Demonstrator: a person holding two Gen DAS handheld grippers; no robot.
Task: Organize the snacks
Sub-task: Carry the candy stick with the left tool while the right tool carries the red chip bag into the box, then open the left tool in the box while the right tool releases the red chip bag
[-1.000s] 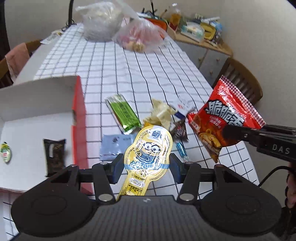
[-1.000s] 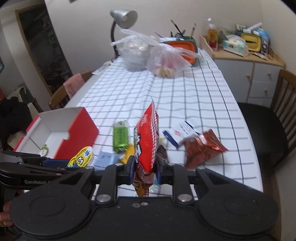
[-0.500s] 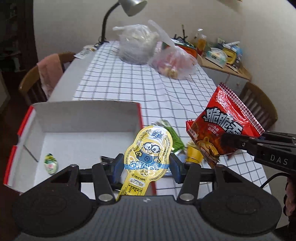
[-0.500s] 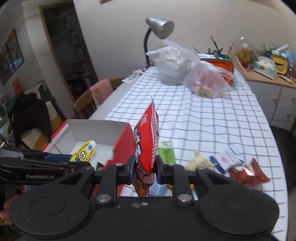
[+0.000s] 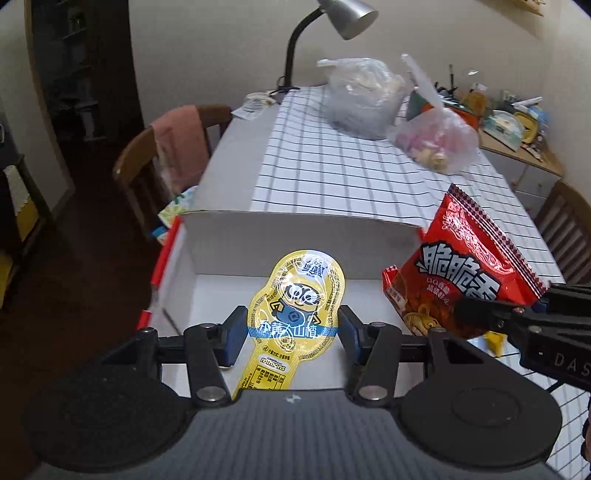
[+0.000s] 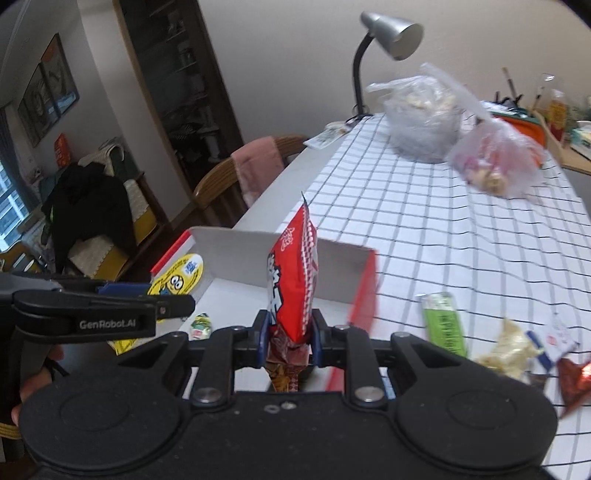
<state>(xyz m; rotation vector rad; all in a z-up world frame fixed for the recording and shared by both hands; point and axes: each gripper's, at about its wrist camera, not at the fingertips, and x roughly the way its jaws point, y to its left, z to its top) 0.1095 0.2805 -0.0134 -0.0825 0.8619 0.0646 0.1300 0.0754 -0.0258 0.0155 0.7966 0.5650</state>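
Observation:
My left gripper [image 5: 291, 332] is shut on a yellow minion snack pack [image 5: 295, 306] and holds it above the open white box with red sides [image 5: 295, 236]. My right gripper [image 6: 288, 336] is shut on a red snack bag [image 6: 293, 280], held upright over the box's right part [image 6: 343, 269]. The red bag also shows in the left wrist view [image 5: 465, 280]. The left gripper and the yellow pack [image 6: 179, 280] show at the left of the right wrist view. A small green-white sweet [image 6: 201, 325] lies in the box.
Loose snacks lie on the checked tablecloth [image 6: 443, 229] right of the box: a green pack [image 6: 443, 326], a pale wrapper [image 6: 509, 350], a red wrapper [image 6: 572, 380]. Two plastic bags [image 5: 362, 96] and a lamp [image 5: 347, 18] stand at the far end. A chair [image 5: 166, 155] stands at the left.
Both grippers have moved left with their snacks, from over the loose snacks on the cloth to above the open box. Both stay shut.

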